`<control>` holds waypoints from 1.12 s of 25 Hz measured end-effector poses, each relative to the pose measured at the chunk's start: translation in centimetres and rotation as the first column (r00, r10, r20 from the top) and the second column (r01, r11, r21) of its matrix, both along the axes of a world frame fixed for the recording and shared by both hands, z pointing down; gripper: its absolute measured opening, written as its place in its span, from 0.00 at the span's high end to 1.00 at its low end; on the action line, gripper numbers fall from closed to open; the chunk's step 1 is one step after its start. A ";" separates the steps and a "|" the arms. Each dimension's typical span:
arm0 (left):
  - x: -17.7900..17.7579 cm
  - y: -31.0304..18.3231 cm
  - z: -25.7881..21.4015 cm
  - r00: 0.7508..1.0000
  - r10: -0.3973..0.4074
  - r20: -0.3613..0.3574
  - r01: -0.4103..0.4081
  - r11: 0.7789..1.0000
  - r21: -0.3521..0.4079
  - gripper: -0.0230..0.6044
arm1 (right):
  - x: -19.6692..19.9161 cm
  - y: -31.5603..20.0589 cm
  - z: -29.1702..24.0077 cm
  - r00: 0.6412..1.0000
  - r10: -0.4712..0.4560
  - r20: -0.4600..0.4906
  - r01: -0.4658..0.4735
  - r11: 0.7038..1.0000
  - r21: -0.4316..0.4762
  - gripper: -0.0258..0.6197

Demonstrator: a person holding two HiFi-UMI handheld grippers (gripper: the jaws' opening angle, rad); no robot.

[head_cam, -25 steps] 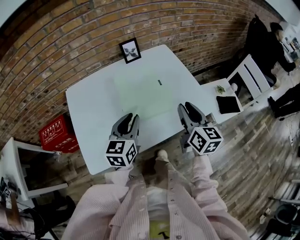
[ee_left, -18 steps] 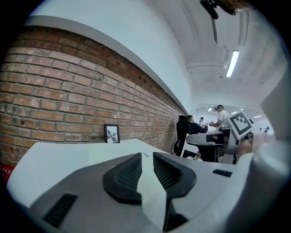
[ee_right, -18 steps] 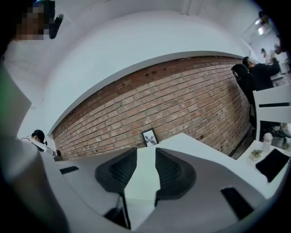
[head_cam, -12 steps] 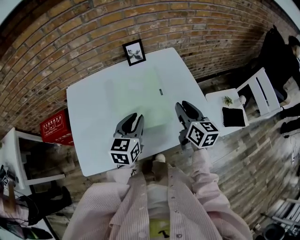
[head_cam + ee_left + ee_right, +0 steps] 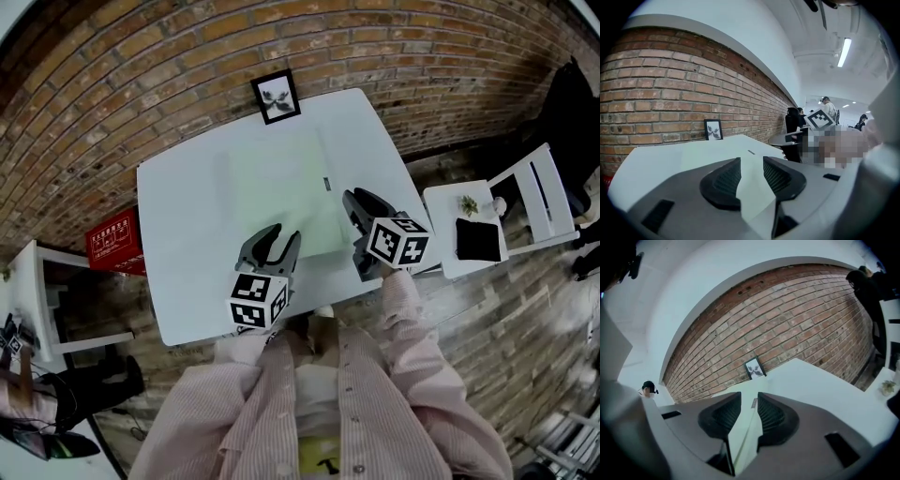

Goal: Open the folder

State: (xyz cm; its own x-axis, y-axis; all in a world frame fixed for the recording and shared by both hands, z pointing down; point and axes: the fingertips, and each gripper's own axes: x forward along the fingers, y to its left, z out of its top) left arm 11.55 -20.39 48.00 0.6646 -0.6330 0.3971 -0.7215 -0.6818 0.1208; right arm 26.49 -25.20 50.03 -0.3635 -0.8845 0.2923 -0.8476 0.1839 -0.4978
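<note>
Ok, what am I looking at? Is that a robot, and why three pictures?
No robot: a person holds a hand-worked gripper in each hand, the left gripper and the right gripper. The cubes with black squares are part of them. One picture comes from a camera on the person's head, looking down; the other two from a camera on each gripper, looking along its jaws. On the white table lies a pale green folder, apparently closed, with a small framed picture by the brick wall. Nothing is held: the right jaws stand apart, the left jaws are opening, and the folder lies ahead of both.
</note>
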 end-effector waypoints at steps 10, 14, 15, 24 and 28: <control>2.3 0.9 2.1 0.984 0.111 0.139 -0.112 0.994 -0.004 0.64 | -0.7 -2.3 4.7 0.994 -0.069 0.084 0.079 0.990 -0.117 0.79; 3.1 1.5 2.7 0.969 0.158 0.192 -0.159 0.987 -0.011 0.63 | -1.1 -2.6 5.5 0.989 -0.091 0.117 0.107 0.985 -0.135 0.79; 3.3 1.7 2.9 0.964 0.171 0.205 -0.173 0.985 -0.011 0.63 | -1.1 -2.5 5.8 0.988 -0.095 0.123 0.112 0.984 -0.141 0.79; 5.0 3.5 4.1 0.872 0.323 0.369 -0.351 0.936 0.012 0.64 | -1.3 -2.6 6.5 0.969 -0.109 0.220 0.149 0.974 -0.173 0.79; 5.6 4.2 5.1 0.824 0.363 0.434 -0.405 0.914 0.005 0.63 | -1.3 -2.6 6.5 0.965 -0.114 0.238 0.160 0.970 -0.185 0.79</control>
State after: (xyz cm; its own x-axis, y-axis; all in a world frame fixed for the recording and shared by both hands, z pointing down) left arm 17.10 -16.15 53.13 0.6476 -0.4085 0.6432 -0.3662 -0.9071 -0.2074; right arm 25.18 -27.76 56.56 -0.5533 -0.7533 0.3554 -0.6837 0.1671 -0.7103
